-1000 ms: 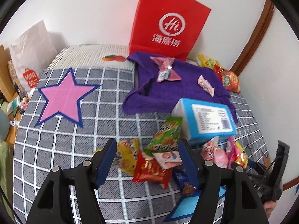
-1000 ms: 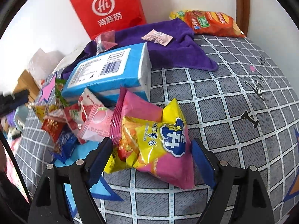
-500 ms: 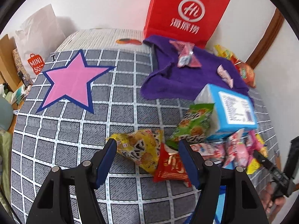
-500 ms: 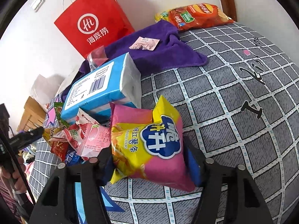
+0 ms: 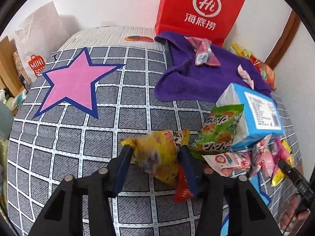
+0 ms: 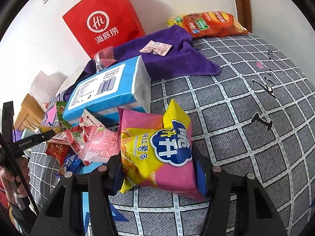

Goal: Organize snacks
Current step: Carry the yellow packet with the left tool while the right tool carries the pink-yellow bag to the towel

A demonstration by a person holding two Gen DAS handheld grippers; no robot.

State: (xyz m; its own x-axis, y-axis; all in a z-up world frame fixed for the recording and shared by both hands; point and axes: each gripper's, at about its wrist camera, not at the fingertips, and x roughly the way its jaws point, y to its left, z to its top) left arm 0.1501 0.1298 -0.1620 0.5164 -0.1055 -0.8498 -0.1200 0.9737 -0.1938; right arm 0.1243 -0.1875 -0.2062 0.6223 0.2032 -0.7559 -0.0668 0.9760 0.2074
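Your stock: bedspread [image 5: 82,137], grey with white grid and pink star; towel [image 5: 196,78], purple; paper bag [image 5: 200,9], red; tissue pack [image 6: 106,90], blue and white.

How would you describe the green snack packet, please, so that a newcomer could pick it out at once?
Start at the red paper bag by the wall, then come forward over the purple towel to the blue-and-white tissue pack. The green snack packet leans against that pack's left end, just right of the yellow packet. It is the only green wrapper there; its neighbours are yellow, red or pink.
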